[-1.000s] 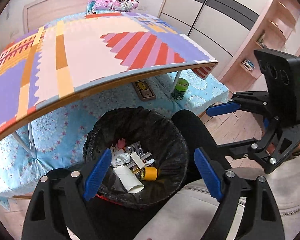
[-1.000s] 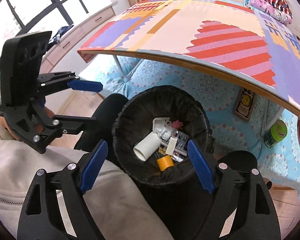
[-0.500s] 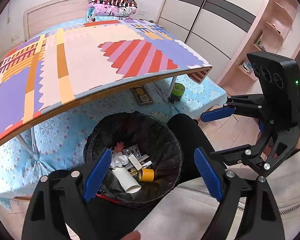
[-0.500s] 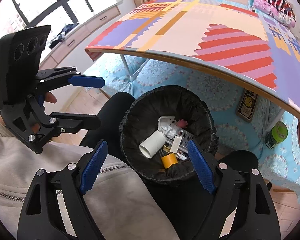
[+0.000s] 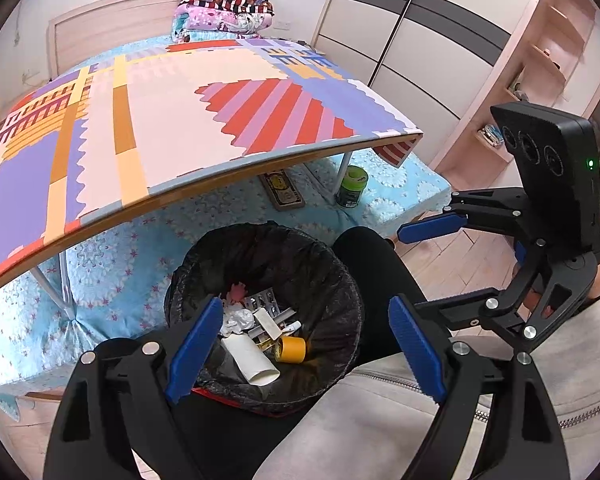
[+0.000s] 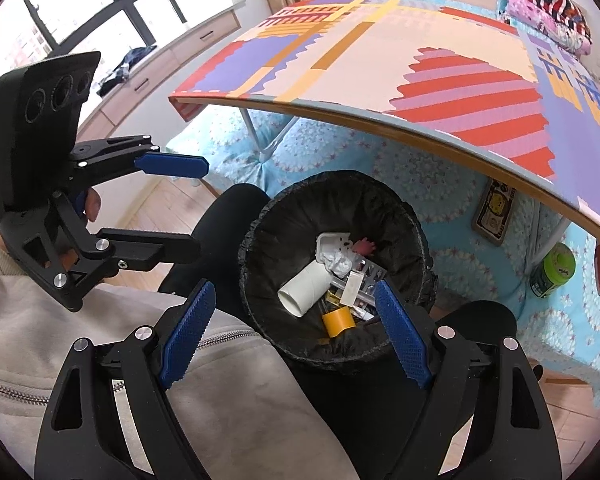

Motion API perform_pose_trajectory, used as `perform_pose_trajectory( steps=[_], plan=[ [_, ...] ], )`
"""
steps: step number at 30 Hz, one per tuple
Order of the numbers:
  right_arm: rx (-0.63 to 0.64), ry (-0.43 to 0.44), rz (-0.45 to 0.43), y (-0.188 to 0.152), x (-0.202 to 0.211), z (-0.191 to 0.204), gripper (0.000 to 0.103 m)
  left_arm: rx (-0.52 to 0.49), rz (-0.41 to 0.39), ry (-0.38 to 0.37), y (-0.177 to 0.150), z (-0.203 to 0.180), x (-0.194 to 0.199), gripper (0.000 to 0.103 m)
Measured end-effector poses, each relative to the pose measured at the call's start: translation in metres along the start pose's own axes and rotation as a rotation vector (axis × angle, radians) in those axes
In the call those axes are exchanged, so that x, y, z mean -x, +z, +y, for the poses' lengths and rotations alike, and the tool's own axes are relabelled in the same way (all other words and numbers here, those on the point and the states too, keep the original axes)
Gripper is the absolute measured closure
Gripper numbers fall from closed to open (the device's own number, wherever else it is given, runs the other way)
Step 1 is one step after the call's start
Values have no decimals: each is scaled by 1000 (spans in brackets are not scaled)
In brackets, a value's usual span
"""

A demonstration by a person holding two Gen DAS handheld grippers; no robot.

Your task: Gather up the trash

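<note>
Both sets of fingers stand wide apart and hold nothing: my left gripper and my right gripper hang above the bin, apart from its rim, blue ribbed pads bare. From the left camera I see the right gripper off to the bin's right side; from the right camera the left gripper shows off to the bin's left.

All the trash I can see lies inside the bin, which is round, lined with a crinkled black bag and sits between my knees, just below the edge of the table. A white paper tube lies on its side in the bin, its long axis slanting, its open end turned toward me and to the bin's left in the right view. Touching it are a crumpled white tissue, a flat white slip, a foil pill strip and a small yellow tape roll with its hole facing up toward me.

The table top carries a smooth foam mat in purple, cream, orange and red stripes. Beyond the bin, under the table, a green can stands upright on the blue patterned bedding beside a flat picture card. Only the left view shows the wardrobe and shelves; only the right view shows the window.
</note>
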State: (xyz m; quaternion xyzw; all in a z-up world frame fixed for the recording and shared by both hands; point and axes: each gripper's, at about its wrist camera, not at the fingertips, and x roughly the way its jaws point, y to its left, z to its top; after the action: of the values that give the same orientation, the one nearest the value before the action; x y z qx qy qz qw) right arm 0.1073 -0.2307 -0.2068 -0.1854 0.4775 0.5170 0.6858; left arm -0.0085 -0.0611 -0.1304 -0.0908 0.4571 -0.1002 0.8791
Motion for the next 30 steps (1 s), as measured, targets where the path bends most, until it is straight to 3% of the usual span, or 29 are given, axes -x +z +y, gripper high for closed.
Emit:
perform_pose_trajectory(
  steps=[30],
  plan=[
    [14,-9,-18,3,6,4,21,-4,-6,-1,-1,-4,0,21]
  ],
)
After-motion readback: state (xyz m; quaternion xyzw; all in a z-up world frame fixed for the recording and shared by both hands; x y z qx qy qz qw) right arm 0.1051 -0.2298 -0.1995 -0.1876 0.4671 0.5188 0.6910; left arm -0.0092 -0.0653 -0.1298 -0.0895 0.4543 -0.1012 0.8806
